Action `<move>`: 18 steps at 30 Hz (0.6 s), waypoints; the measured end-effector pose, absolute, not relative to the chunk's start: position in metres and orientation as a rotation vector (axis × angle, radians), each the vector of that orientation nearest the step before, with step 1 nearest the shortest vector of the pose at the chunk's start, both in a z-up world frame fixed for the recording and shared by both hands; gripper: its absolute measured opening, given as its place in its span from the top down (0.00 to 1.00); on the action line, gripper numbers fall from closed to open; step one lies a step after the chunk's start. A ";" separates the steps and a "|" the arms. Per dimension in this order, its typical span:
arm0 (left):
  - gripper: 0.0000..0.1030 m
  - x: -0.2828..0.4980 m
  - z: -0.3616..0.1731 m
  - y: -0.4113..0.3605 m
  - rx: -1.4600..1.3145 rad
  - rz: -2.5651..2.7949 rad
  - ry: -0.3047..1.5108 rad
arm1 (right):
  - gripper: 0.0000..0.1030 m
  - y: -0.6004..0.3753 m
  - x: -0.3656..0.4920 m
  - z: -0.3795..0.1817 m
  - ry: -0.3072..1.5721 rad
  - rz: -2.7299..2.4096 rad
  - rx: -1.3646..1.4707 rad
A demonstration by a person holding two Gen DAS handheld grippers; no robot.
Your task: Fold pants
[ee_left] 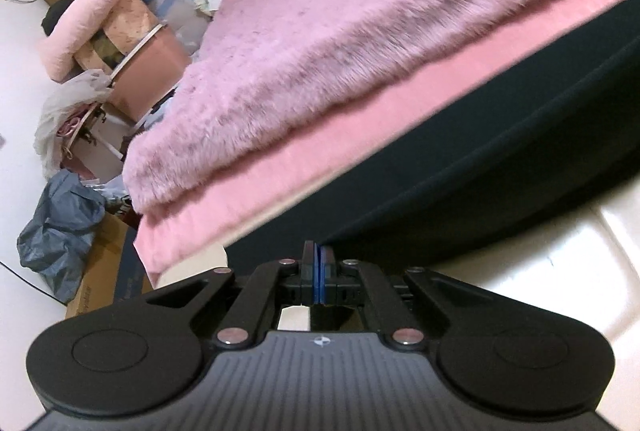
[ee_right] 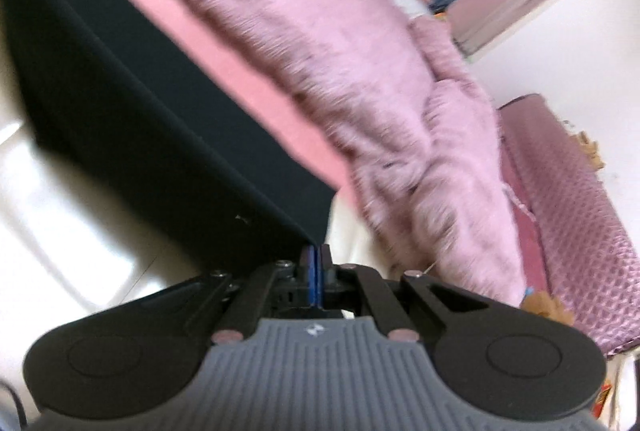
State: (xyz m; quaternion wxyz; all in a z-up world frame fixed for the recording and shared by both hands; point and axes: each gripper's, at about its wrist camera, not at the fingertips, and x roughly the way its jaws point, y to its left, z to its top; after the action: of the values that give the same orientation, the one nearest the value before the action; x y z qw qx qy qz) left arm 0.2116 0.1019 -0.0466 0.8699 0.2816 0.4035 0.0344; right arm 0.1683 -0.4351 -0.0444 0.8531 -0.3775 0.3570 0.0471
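The dark navy pants (ee_left: 480,159) hang as a taut sheet between my two grippers, in front of the bed's edge. My left gripper (ee_left: 319,251) is shut on one corner of the pants, its blue pads pressed together on the cloth. In the right wrist view the pants (ee_right: 140,119) stretch away to the upper left. My right gripper (ee_right: 316,251) is shut on the other corner. Both views are tilted, and the right wrist view is blurred.
A fluffy pink blanket (ee_left: 360,31) lies over a pink sheet (ee_left: 320,167) on the bed behind the pants. Bags, boxes and a pink pillow (ee_left: 88,15) crowd the left wall. A purple sofa (ee_right: 580,215) stands at right. Pale floor (ee_right: 80,223) lies below.
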 end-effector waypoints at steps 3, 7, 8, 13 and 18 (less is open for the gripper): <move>1.00 0.243 -0.043 0.100 0.578 0.092 0.855 | 1.00 -0.427 0.209 -0.042 0.746 0.063 -0.806; 1.00 0.285 -0.051 0.097 0.597 0.109 0.884 | 1.00 -0.423 0.264 -0.049 0.771 0.032 -0.802; 1.00 0.294 -0.054 0.097 0.598 0.109 0.894 | 1.00 -0.422 0.277 -0.052 0.779 0.031 -0.798; 1.00 0.337 -0.084 0.096 0.628 0.111 0.957 | 1.00 -0.419 0.335 -0.080 0.837 0.030 -0.784; 1.00 0.363 -0.119 0.094 0.655 0.094 1.005 | 1.00 -0.420 0.377 -0.122 0.907 0.047 -0.767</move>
State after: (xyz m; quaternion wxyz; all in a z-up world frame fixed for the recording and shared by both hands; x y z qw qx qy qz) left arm 0.3633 0.0944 -0.1195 0.8244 0.3082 0.4726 0.0443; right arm 0.3768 -0.4196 -0.1218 0.8285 -0.3613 0.4273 0.0222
